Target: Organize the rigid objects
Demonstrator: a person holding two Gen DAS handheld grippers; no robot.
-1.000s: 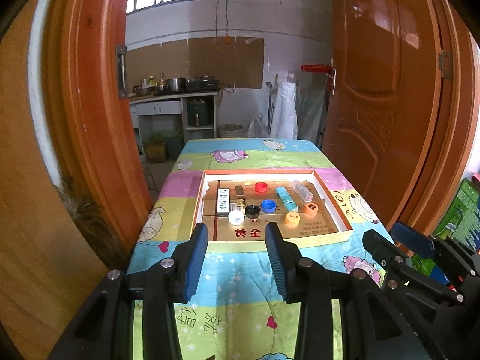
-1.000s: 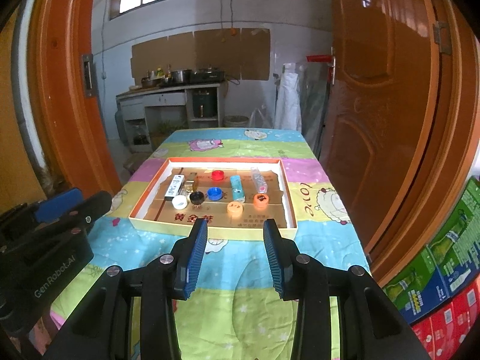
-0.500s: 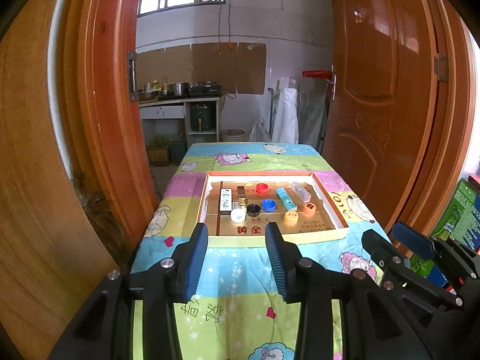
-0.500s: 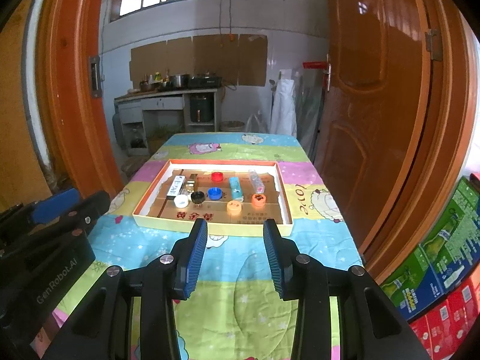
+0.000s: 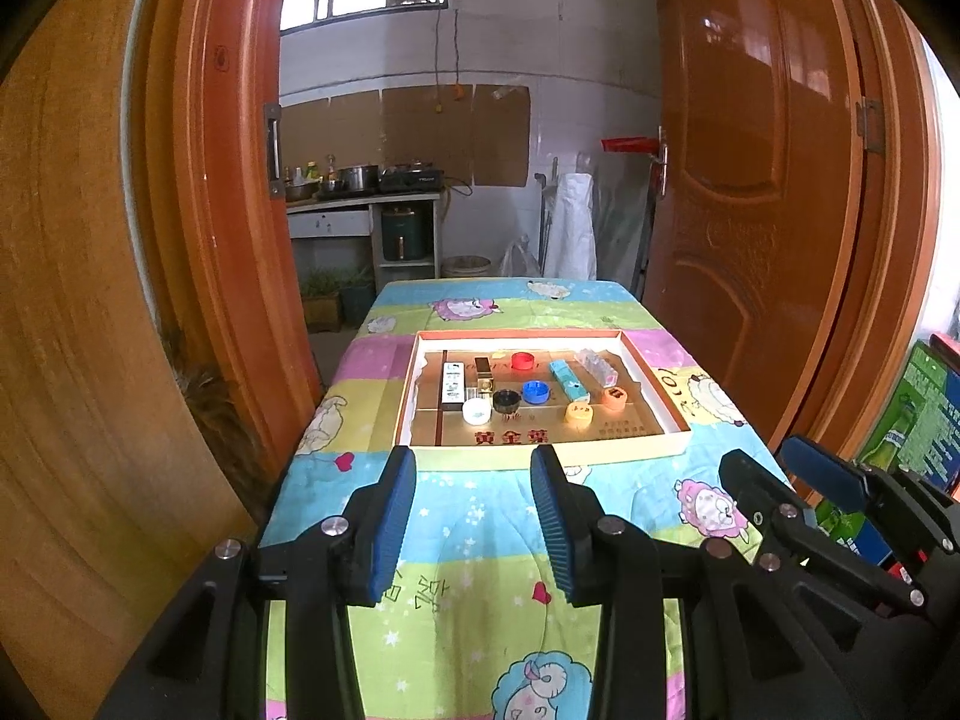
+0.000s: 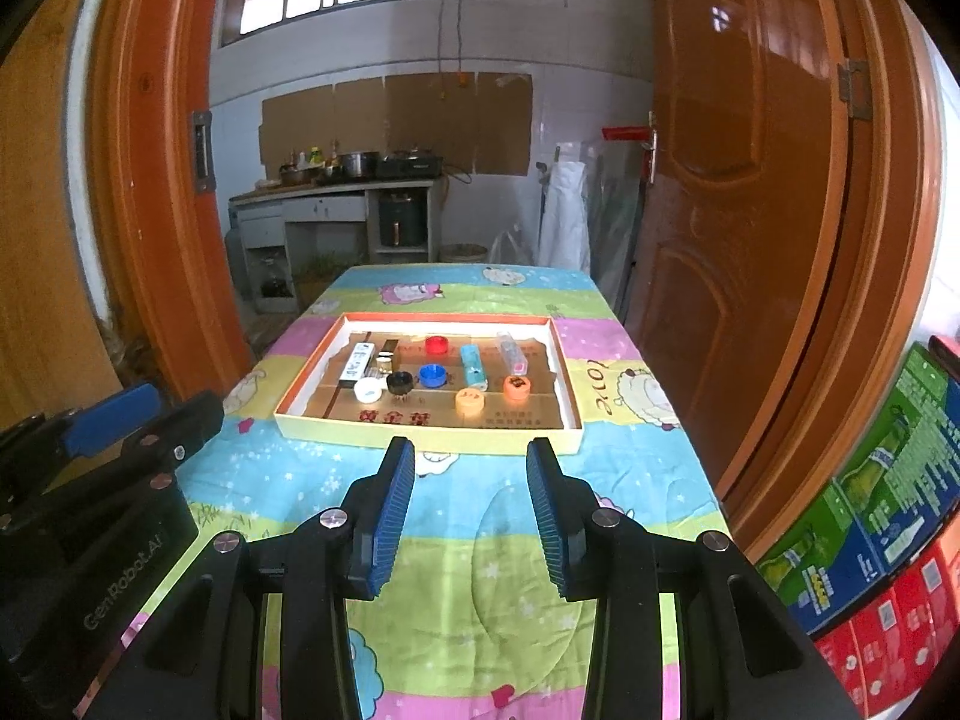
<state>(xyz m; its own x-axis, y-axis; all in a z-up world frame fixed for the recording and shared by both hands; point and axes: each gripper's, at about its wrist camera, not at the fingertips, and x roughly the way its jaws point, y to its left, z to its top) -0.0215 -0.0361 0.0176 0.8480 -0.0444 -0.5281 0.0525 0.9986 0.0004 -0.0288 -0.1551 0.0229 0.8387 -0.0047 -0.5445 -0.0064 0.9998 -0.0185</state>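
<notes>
Left tool (image 5: pixel 473 516): matte black angular frame; two fingers (image 5: pixel 393 519) lined with ribbed blue pads; round silver screws on the knuckles; right tool (image 6: pixel 470 510) built alike, black with blue ribbed pads and silver screw heads; the left tool's side, seen from the right wrist, carries pale "GenRobot.AI" lettering and a blue tip.

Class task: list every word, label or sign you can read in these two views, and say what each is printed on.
"GenRobot.AI": side of the left gripper.
"love": tablecloth, right of the tray.
"黄金葉", roughly: tray floor, near edge.
Smaller print on the tray floor, the white box and the stacked cartons: too small to read.
</notes>
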